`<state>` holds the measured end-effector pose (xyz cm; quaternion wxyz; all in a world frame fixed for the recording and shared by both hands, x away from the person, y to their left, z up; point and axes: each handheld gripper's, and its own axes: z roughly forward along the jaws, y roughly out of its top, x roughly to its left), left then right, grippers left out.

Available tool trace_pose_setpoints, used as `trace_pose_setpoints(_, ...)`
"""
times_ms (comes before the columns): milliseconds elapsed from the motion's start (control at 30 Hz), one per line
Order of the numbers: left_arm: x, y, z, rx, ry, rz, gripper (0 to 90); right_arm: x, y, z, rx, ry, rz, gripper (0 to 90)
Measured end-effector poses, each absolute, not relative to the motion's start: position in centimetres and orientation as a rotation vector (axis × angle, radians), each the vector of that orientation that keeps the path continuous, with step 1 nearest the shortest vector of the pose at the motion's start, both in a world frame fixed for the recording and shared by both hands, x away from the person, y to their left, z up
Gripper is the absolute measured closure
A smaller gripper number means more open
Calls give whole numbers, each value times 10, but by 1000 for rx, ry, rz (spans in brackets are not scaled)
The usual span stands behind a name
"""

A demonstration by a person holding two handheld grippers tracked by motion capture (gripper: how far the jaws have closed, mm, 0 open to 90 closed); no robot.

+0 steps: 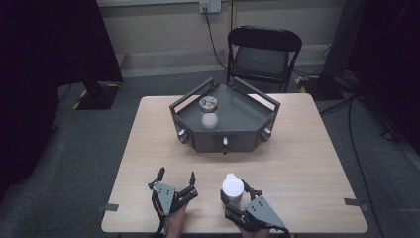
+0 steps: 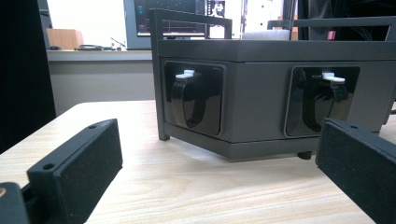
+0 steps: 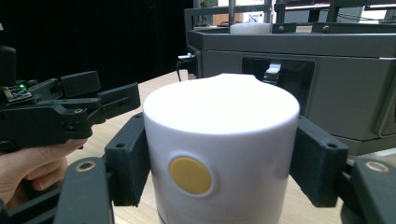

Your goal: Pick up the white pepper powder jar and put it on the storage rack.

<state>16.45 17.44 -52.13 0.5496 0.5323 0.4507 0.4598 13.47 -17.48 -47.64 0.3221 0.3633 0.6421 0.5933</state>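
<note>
A white cylindrical container (image 1: 232, 186) with a round yellow spot (image 3: 190, 175) stands near the table's front edge. My right gripper (image 1: 234, 196) is shut on the white container (image 3: 219, 116), one pad pressed against each side. To its left, my left gripper (image 1: 176, 176) rests open, with nothing between its pads (image 2: 79, 170). In the right gripper view the left gripper (image 3: 70, 109) shows at the left, held by a hand. A dark grey angular tray box (image 1: 237, 136) with front knobs sits at mid-table. It holds a metal-lidded jar (image 1: 208, 103) and a white rounded object (image 1: 210, 120).
The tray box (image 2: 261, 98) has raised rails and black knobs with white tops (image 2: 187, 93) facing me. Bare tabletop (image 1: 297, 163) lies between it and the grippers. A black folding chair (image 1: 262, 52) stands behind the table, and cables run along the floor at the right.
</note>
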Motion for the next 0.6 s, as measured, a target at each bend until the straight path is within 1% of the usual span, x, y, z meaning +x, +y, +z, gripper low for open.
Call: trace_pose_setpoints(600, 165, 174, -521, 1260, 1067, 1089, 0, 143, -181, -465, 967, 1713, 1577, 300)
